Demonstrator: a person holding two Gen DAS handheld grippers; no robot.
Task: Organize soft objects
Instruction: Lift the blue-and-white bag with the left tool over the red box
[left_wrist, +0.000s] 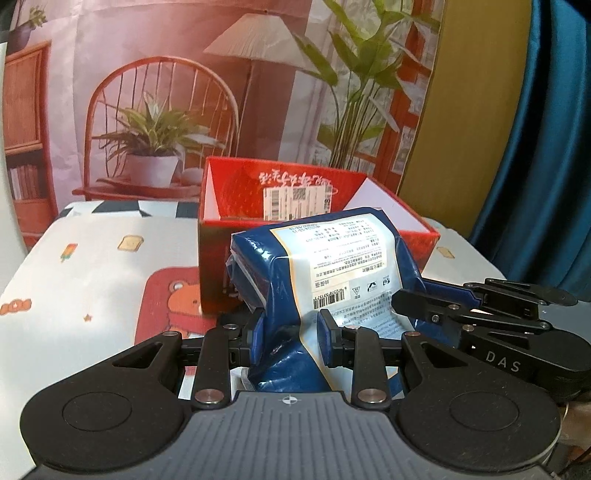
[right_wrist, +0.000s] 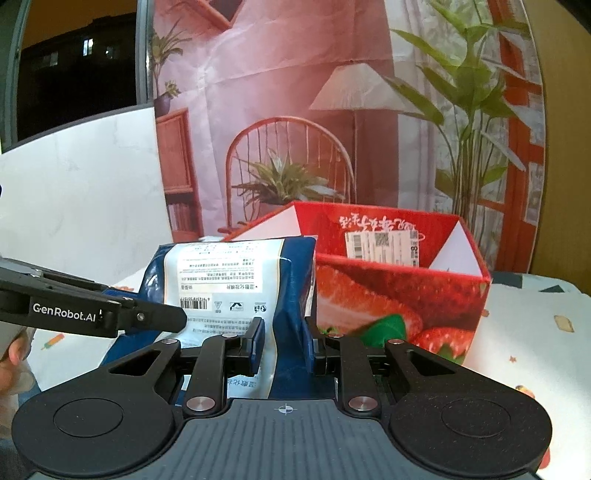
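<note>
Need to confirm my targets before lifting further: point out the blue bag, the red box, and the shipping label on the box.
blue bag (left_wrist: 332, 266): left wrist view, on its pale printed back panel.
red box (right_wrist: 388, 295): right wrist view, on its strawberry-printed front wall.
shipping label (left_wrist: 295, 201): left wrist view, middle of the white sticker on the box's inner back wall.

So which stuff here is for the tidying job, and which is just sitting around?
For the job:
- blue soft packet, pinched by both claws
- left claw
- right claw
- open red strawberry box, right behind the packet

Just there:
- tablecloth with bear and toast pictures
- printed backdrop of a chair and plants
- blue curtain
</note>
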